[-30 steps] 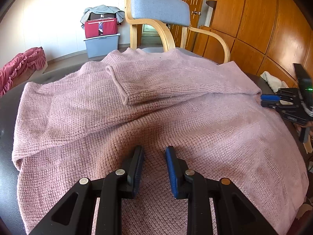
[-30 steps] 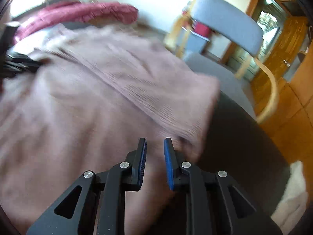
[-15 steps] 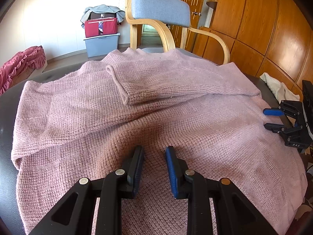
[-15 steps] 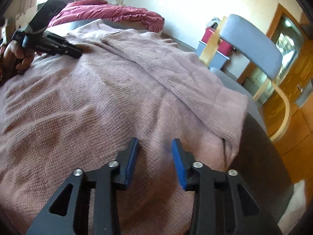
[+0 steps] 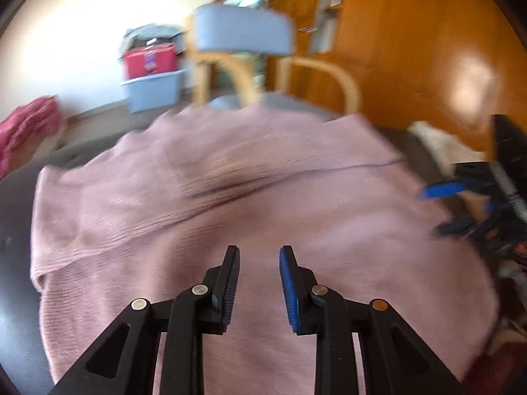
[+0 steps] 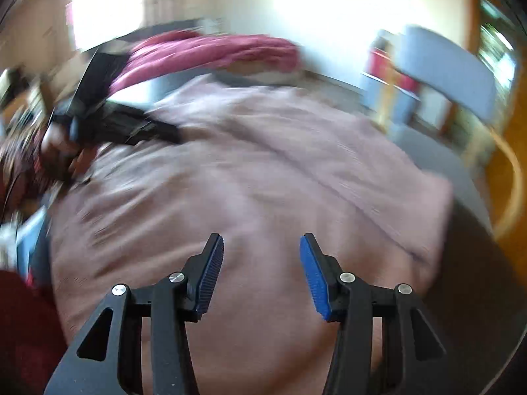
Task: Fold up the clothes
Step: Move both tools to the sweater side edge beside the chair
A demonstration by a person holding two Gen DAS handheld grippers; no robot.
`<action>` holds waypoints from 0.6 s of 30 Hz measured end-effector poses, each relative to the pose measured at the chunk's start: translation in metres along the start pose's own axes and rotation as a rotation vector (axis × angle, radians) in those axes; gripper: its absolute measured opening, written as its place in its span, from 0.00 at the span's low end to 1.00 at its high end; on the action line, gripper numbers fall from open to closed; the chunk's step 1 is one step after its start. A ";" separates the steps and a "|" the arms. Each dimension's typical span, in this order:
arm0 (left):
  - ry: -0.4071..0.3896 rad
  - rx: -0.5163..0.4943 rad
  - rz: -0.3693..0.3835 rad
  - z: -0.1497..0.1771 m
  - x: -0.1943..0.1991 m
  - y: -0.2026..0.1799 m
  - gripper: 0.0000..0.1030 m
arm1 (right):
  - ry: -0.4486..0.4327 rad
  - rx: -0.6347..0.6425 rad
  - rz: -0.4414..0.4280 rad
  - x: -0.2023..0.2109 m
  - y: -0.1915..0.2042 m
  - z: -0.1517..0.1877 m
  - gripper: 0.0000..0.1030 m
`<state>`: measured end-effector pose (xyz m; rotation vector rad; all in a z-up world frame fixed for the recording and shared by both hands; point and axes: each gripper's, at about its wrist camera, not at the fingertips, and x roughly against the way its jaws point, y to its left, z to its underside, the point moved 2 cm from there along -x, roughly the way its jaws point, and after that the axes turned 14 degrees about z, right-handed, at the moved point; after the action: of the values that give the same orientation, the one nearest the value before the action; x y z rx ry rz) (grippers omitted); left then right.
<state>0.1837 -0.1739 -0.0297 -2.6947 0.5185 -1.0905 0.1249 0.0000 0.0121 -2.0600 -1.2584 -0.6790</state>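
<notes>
A pink knit sweater (image 5: 263, 204) lay spread over most of a dark worktop (image 5: 19, 204), one sleeve folded across its upper part, its right edge stopping short of the worktop's right edge. Both views were blurred.

The left hand-held gripper (image 5: 258, 283) hung over the sweater's near edge, its jaws a little apart with nothing between them and only knit showing through the gap. The right hand-held gripper (image 6: 262, 273) hung over the sweater's right side; its jaws had just been opening and stood wider than the left pair, also with nothing in them. In the left view the right hand-held gripper showed at the worktop's right edge (image 5: 467, 207); in the right view the left one showed at the sweater's far left (image 6: 131, 125), a hand (image 6: 62, 151) behind it.

Beyond the worktop's far edge stood a chair (image 5: 243, 33) with a grey-blue back, and a red cloth (image 6: 210, 52) lay past the far left corner
</notes>
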 end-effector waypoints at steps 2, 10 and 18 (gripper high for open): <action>0.055 -0.067 0.036 0.004 -0.012 -0.020 0.25 | -0.007 0.102 -0.026 -0.001 0.024 -0.003 0.45; 0.168 -0.217 -0.001 0.056 -0.010 -0.021 0.33 | 0.046 0.225 -0.063 -0.009 0.030 0.042 0.45; 0.173 -0.134 0.115 0.051 0.008 -0.001 0.33 | 0.075 0.095 -0.132 -0.002 0.002 0.053 0.49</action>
<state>0.2247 -0.1736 -0.0606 -2.6555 0.7925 -1.3064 0.1310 0.0370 -0.0257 -1.8700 -1.3662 -0.7346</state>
